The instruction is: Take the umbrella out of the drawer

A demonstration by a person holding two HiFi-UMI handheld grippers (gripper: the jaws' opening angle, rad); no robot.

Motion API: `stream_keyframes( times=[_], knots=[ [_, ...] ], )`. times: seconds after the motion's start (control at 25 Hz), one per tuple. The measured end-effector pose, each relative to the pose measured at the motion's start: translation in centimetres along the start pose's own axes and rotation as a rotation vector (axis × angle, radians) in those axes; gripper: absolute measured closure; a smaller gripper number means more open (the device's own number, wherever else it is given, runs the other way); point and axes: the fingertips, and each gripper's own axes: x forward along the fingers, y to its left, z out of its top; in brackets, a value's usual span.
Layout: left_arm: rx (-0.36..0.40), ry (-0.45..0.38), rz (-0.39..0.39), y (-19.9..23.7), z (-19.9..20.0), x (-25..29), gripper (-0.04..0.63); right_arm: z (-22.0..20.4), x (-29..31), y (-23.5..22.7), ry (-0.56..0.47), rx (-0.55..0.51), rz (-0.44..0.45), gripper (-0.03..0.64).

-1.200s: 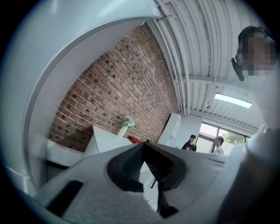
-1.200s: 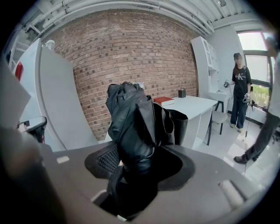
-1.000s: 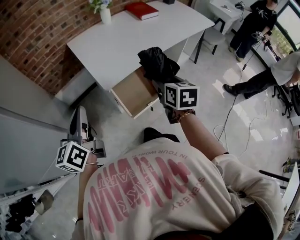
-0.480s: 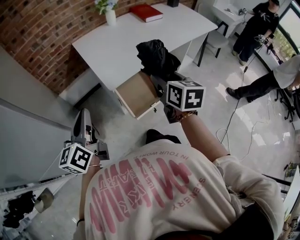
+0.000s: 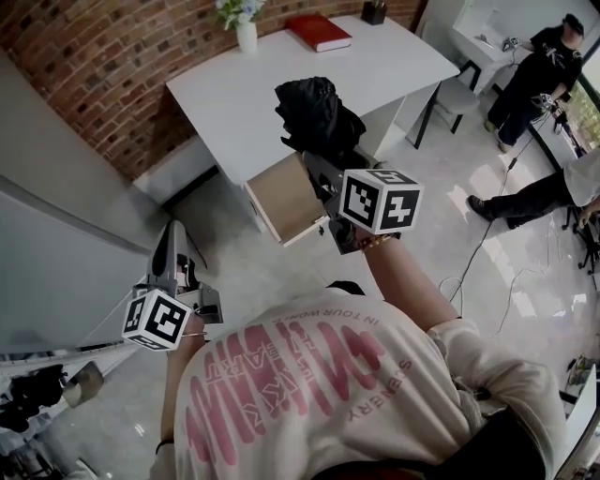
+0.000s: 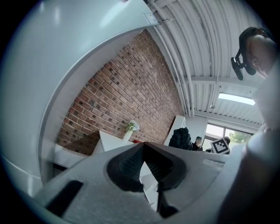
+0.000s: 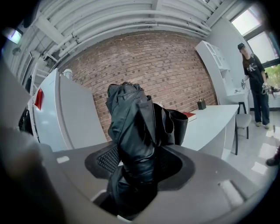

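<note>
A black folded umbrella (image 5: 314,117) hangs in the air above the open wooden drawer (image 5: 281,199) of the white desk (image 5: 281,80). My right gripper (image 5: 319,161) is shut on its lower part, pointing toward the desk. In the right gripper view the umbrella (image 7: 135,127) fills the gap between the pads and sticks up past them, with my right gripper (image 7: 136,162) clamped round it. My left gripper (image 5: 171,232) stays low at the left beside a grey cabinet, away from the desk. Its jaws meet at the tips in the left gripper view (image 6: 143,146), with nothing between them.
On the desk stand a red book (image 5: 319,31), a vase of flowers (image 5: 246,33) and a pen holder (image 5: 375,11). A grey cabinet (image 5: 56,253) is at the left. A chair (image 5: 457,94), two people (image 5: 539,66) and floor cables (image 5: 487,234) are at the right.
My right gripper has lifted the umbrella higher, up and away from the open drawer. The left gripper has hardly moved.
</note>
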Motion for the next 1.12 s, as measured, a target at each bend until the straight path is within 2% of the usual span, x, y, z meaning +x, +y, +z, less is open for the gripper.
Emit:
stream_keyframes(
  times=[0.24, 0.6, 1.12],
  knots=[
    [-0.003, -0.031, 0.016, -1.4, 0.3, 2.8, 0.589, 2.6, 0.7, -0.5, -0.009, -0.025, 0.07, 0.359],
    [0.001, -0.047, -0.018, -5.8, -0.2, 6.8, 0.589, 6.6, 0.1, -1.8, -0.052, -0.051, 0.14, 0.357],
    [0.009, -0.068, -0.016, -8.0, -0.7, 8.1, 0.589, 7.3, -1.2, -3.7, -0.08, -0.038, 0.174, 0.357]
  ],
)
